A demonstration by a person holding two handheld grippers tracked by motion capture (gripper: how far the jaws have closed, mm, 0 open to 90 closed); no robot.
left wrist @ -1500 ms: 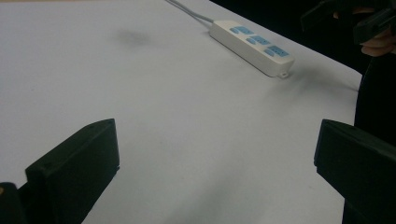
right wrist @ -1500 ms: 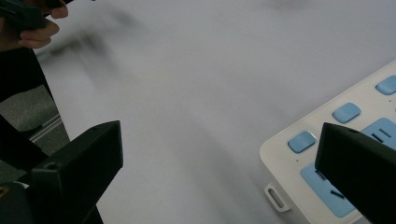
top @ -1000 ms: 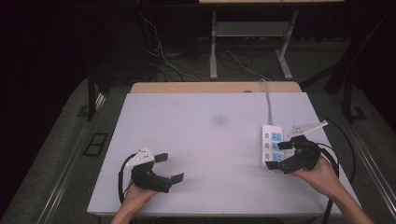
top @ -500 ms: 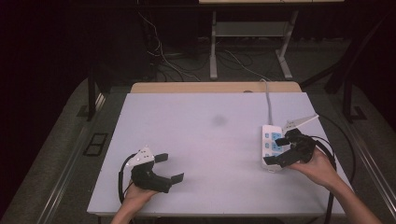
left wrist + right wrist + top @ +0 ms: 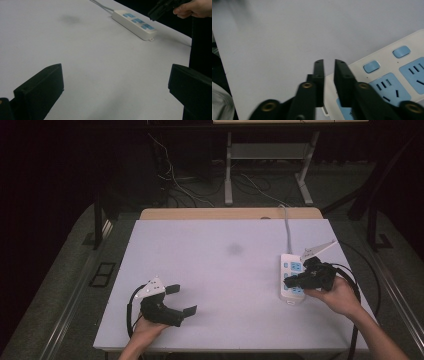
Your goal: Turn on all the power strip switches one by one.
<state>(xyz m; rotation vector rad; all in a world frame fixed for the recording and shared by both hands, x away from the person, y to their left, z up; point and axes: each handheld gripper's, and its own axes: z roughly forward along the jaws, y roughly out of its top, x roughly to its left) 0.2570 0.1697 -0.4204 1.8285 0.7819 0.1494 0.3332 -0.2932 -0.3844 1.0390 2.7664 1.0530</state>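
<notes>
Over the last second the right gripper (image 5: 291,281) has shifted from the near end of the white power strip (image 5: 291,270) to hang over its middle, jaws nearly together with a thin gap and nothing between them, so it looks to be lining up on 1 of the blue switches (image 5: 371,66). The strip lies along the worktop's (image 5: 220,270) right edge. The left gripper (image 5: 181,300) rests released and empty near the front-left corner; beyond the pale worktop are a dark floor, loose cables (image 5: 175,180) and a metal frame (image 5: 267,155).
</notes>
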